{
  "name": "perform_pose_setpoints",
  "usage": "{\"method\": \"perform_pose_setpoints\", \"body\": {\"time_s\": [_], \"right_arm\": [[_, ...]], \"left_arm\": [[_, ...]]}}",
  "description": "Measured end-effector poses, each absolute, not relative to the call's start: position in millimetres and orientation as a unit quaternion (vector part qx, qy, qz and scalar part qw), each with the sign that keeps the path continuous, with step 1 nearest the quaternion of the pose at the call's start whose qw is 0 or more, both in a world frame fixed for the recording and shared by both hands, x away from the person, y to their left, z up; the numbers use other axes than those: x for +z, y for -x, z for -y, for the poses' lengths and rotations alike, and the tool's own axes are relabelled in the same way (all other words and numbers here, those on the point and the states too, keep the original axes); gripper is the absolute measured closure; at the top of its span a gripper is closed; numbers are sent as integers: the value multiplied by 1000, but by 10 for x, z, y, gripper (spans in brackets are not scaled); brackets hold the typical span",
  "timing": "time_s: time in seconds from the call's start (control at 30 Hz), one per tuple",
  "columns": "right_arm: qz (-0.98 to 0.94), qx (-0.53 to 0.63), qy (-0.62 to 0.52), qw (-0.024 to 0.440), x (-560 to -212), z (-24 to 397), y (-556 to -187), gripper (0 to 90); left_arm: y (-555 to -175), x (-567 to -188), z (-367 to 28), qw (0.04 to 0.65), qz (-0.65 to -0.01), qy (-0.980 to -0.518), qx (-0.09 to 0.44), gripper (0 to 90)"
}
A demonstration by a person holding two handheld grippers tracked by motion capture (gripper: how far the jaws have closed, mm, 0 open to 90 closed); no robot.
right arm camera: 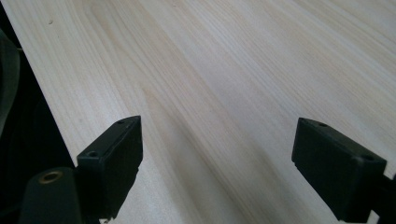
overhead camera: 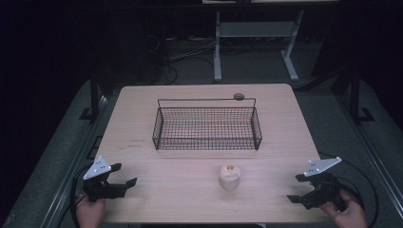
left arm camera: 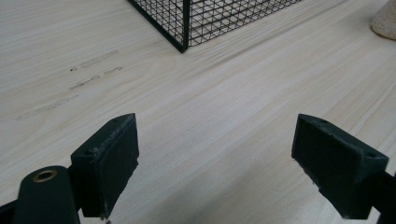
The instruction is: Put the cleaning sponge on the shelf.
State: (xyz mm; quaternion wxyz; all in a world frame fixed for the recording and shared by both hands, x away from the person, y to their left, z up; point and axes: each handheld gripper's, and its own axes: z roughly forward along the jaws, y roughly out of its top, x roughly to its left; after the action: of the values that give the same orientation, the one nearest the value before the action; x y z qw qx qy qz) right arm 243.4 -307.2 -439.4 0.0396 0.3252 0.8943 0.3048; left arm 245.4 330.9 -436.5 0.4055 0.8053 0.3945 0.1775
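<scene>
A black wire basket (overhead camera: pixel 207 127) stands in the middle of the light wooden table (overhead camera: pixel 142 118); its near corner (left arm camera: pixel 184 28) appears in the left gripper view. In front of it lies a small pale beige lump (overhead camera: pixel 230 176), whose edge (left arm camera: pixel 385 21) peeks in at the top right of the left gripper view. My left gripper (overhead camera: pixel 122 175) sits at the table's front left, open, nothing between its jaws (left arm camera: pixel 215 163). My right gripper (overhead camera: pixel 300 187) is at the front right, open over bare wood (right arm camera: pixel 217 163).
A small dark round thing (overhead camera: pixel 238 96) sits on the basket's far handle. Beyond the table stands a white metal frame (overhead camera: pixel 256 42) with cables on the dark floor. The table's edge (right arm camera: pixel 37 93) runs close beside the right gripper.
</scene>
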Motion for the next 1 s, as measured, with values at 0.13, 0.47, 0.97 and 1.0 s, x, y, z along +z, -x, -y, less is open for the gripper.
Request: {"method": "perform_pose_setpoints", "body": {"time_s": [0.13,0.47,0.97,1.0], "right_arm": [[-898,303,-316,41,-4382,3035,-2433,162],[-905,294,-305,40,-4376,2920,-2446,162],[-914,288,-286,30,-4364,2762,-2476,162],[-915,288,-282,29,-4359,2745,-2480,161]], "left_arm": [[-2458,-4365,-3297,405,-393,-806,179,137],[-2451,-4361,-3311,406,-394,-805,178,137],[-2463,-4368,-3288,405,-391,-807,178,137],[-2460,-4369,-3286,405,-391,-807,177,137]]}}
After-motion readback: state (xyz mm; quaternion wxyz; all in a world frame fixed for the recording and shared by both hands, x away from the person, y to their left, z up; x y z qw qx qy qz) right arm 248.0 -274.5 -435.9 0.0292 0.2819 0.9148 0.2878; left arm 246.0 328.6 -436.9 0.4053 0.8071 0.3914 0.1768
